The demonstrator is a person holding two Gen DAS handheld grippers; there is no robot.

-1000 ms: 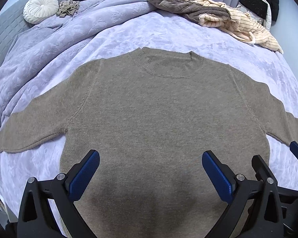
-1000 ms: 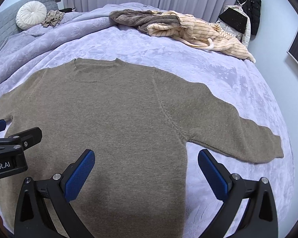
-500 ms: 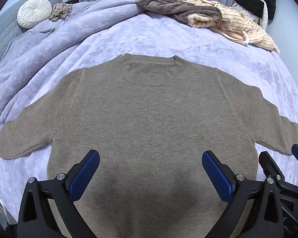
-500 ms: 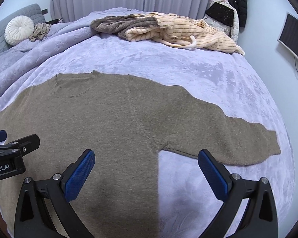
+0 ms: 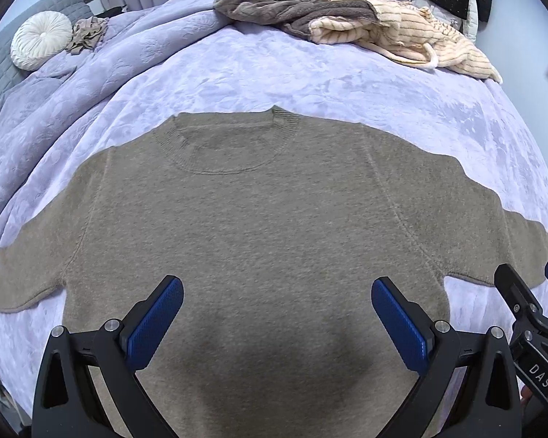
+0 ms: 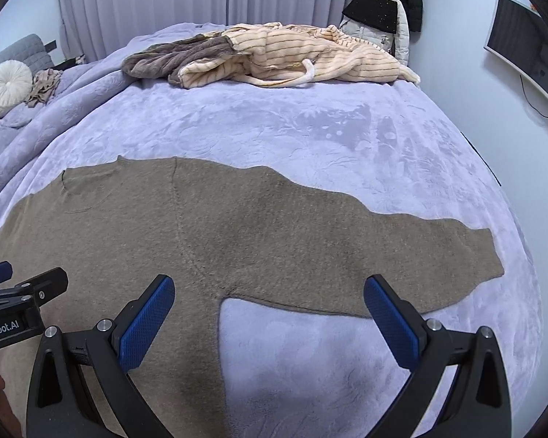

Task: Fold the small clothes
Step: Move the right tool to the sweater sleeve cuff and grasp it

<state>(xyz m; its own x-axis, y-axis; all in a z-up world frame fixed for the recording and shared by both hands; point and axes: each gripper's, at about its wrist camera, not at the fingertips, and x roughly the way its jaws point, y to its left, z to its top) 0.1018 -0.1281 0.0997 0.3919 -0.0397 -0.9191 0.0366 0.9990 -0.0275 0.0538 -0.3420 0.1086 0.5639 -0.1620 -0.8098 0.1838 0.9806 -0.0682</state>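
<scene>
A taupe knit sweater lies flat on the lavender bedspread, neck away from me and both sleeves spread out. My left gripper hovers open above the sweater's lower body, nothing between its blue pads. In the right wrist view the sweater fills the left and middle, its right sleeve stretching to the right. My right gripper is open above the right armpit and the bare bedspread under the sleeve. The right gripper's black finger shows at the left view's right edge.
A heap of brown and cream striped garments lies at the far end of the bed. A round white cushion and a small beige garment sit far left by a grey headboard. Hanging coats and a screen stand at the right.
Both grippers, still open, have shifted to the right across the sweater. The right one now looks over the right sleeve and armpit instead of the body.
</scene>
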